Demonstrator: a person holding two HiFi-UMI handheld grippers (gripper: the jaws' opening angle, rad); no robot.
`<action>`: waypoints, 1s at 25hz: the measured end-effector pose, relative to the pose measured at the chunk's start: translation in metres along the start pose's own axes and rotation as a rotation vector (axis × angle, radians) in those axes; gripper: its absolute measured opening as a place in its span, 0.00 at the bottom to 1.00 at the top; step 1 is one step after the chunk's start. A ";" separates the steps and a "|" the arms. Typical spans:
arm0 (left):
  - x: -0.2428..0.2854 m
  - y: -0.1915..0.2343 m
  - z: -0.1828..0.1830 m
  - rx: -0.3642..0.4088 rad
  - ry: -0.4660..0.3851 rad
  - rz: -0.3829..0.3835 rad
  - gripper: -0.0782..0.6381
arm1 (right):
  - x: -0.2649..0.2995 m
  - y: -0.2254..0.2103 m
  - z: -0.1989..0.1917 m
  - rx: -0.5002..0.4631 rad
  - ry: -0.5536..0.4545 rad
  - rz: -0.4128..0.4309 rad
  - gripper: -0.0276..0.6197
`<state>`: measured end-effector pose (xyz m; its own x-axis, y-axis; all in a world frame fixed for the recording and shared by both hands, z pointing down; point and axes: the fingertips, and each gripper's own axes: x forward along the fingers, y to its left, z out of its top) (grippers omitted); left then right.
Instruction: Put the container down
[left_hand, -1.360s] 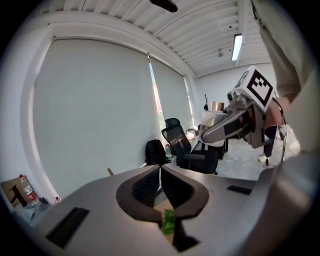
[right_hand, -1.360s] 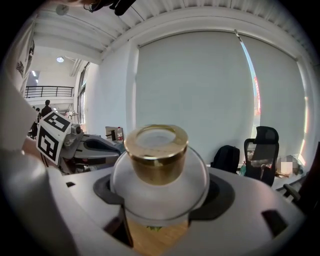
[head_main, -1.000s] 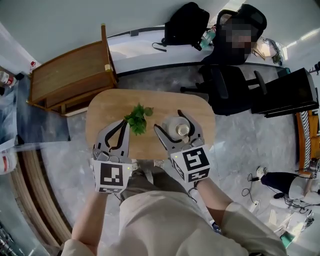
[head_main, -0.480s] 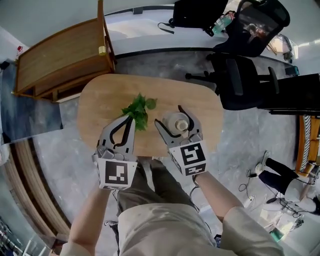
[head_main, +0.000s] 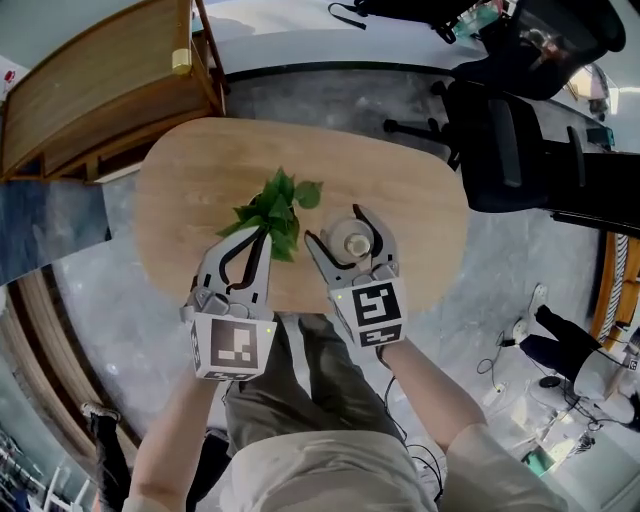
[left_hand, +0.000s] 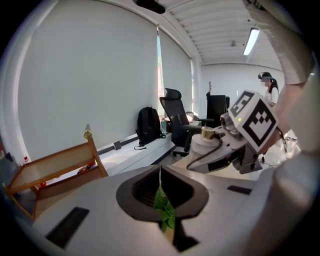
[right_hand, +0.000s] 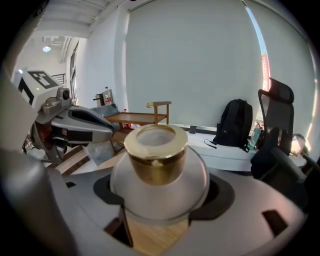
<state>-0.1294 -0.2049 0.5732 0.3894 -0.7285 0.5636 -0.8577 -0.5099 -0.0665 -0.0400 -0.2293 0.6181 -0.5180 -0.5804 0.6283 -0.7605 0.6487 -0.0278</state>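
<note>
r gripper (head_main: 338, 228) clamps container (right_hand: 159, 170), base hidden; l gripper (head_main: 262, 231) pinches leafy sprig (head_main: 275, 205), stem barely visible.

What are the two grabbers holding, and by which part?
The right gripper clamps the white container by its round body, below the gold neck. The left gripper pinches the leafy sprig by its near end.
</note>
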 end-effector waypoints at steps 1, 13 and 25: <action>0.006 0.000 -0.007 -0.004 0.007 -0.002 0.12 | 0.008 -0.001 -0.008 0.000 0.002 -0.002 0.55; 0.062 -0.006 -0.067 -0.075 0.054 -0.032 0.12 | 0.089 -0.018 -0.099 -0.002 0.060 -0.020 0.55; 0.077 -0.006 -0.102 -0.094 0.069 -0.046 0.12 | 0.140 -0.017 -0.157 0.008 0.039 -0.032 0.55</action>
<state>-0.1283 -0.2114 0.7014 0.4081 -0.6703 0.6198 -0.8682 -0.4949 0.0364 -0.0384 -0.2445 0.8289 -0.4779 -0.5806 0.6591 -0.7796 0.6261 -0.0138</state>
